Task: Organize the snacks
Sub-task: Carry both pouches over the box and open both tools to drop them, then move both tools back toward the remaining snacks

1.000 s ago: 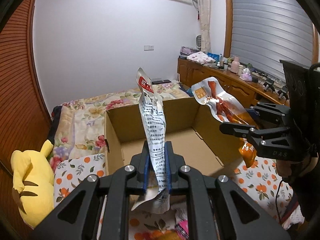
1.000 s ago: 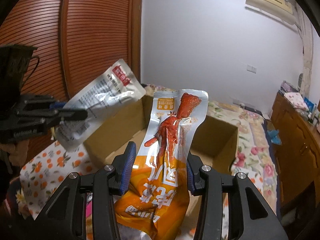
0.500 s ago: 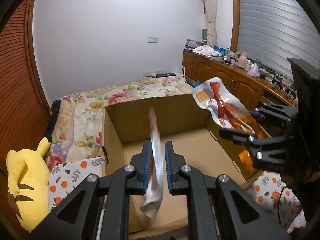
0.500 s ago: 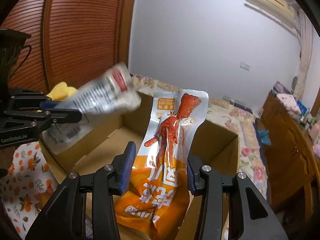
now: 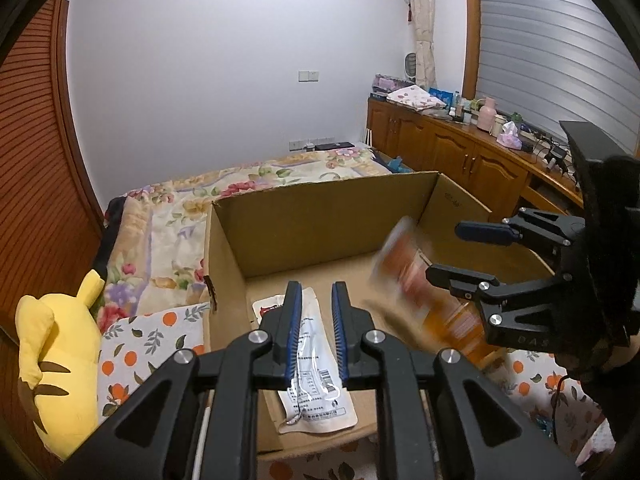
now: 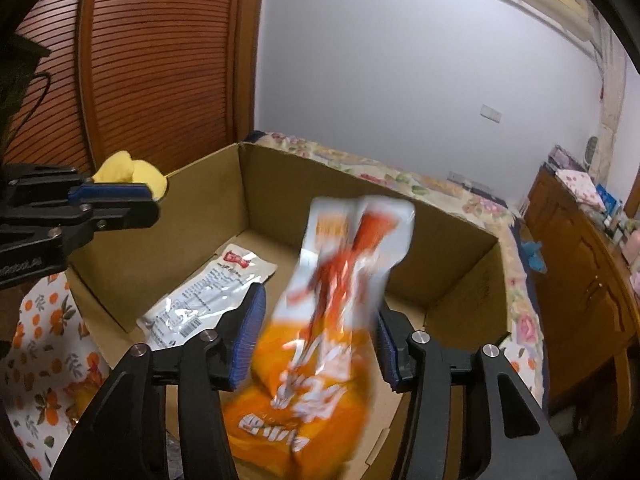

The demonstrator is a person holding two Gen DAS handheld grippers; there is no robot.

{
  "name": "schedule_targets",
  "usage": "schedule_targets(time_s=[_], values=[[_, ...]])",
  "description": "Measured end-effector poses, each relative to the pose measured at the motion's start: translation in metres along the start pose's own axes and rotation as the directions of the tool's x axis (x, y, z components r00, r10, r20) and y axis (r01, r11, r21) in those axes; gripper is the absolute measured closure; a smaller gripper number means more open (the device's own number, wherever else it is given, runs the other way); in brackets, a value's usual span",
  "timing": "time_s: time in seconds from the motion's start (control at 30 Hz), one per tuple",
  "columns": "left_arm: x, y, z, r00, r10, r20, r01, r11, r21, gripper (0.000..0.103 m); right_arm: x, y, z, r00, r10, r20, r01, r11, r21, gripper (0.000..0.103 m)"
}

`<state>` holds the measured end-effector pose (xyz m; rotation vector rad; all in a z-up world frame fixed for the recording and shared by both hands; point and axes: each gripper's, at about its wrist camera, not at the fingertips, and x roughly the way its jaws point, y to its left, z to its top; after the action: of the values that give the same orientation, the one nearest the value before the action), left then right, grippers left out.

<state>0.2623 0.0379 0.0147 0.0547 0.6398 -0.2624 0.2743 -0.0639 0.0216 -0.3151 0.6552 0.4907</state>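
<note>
Two snacks are going into the cardboard box (image 5: 320,216) right now. The white snack packet (image 6: 208,292) is lying flat on the box floor, at about 9 o'clock from the orange packet in the right wrist view, and nothing is gripping it. The left gripper (image 5: 316,320) is hovering above it with jaws narrow but not pinching anything (the packet shows through the gap, down on the cardboard).

The right gripper (image 6: 316,340) is opening its jaws, and the orange snack packet (image 6: 320,344) is between them, blurred, apparently slipping free and dropping toward the box floor; the pads are looking clear of it.

Judgement: one packet is placed, the second is almost in. More snacks may be waiting at 7 o'clock on the orange-print cloth (image 6: 44,360), but that corner is too dark to tell.
</note>
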Motion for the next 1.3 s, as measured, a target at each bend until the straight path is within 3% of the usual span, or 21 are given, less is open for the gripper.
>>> schedule_targets(time_s=[0.07,0.43,0.53,0.6,0.83,0.93,0.97,1.3], values=[[-0.007,-0.001,-0.001,1.000,-0.001,0.008,0.001,1.000,-0.001,0.090,-0.004,-0.003,0.001,1.000,-0.012,0.005,0.012,1.000,0.010,0.042],[-0.054,-0.010,-0.013,0.999,0.006,0.050,-0.006,1.000,0.005,0.085,-0.051,-0.005,-0.006,0.998,-0.031,0.060,0.027,0.997,0.066,0.042],[-0.066,-0.014,-0.019,0.998,0.009,0.059,-0.009,1.000,0.002,0.074,-0.067,-0.001,-0.011,0.997,-0.024,0.074,0.018,0.997,0.075,0.042],[-0.073,-0.016,-0.024,0.998,0.016,0.067,-0.016,1.000,-0.003,0.060,-0.077,0.002,-0.015,0.996,-0.024,0.085,0.018,0.997,0.073,0.042],[-0.087,-0.024,-0.042,0.998,0.032,0.062,-0.031,0.999,-0.018,0.050,-0.107,0.015,-0.034,0.995,-0.017,0.103,0.010,0.997,0.075,0.042],[-0.095,-0.029,-0.050,0.997,0.033,0.073,-0.033,0.999,-0.013,0.040,-0.116,0.020,-0.042,0.994,-0.031,0.107,0.024,0.997,0.071,0.041],[-0.097,-0.030,-0.052,0.996,0.034,0.077,-0.033,0.999,-0.013,0.033,-0.118,0.021,-0.044,0.994,-0.036,0.106,0.028,0.997,0.075,0.041],[-0.102,-0.037,-0.083,0.998,0.014,0.066,-0.014,1.000,-0.015,0.029,-0.128,0.032,-0.076,0.996,-0.031,0.081,0.023,0.995,0.101,0.039]])
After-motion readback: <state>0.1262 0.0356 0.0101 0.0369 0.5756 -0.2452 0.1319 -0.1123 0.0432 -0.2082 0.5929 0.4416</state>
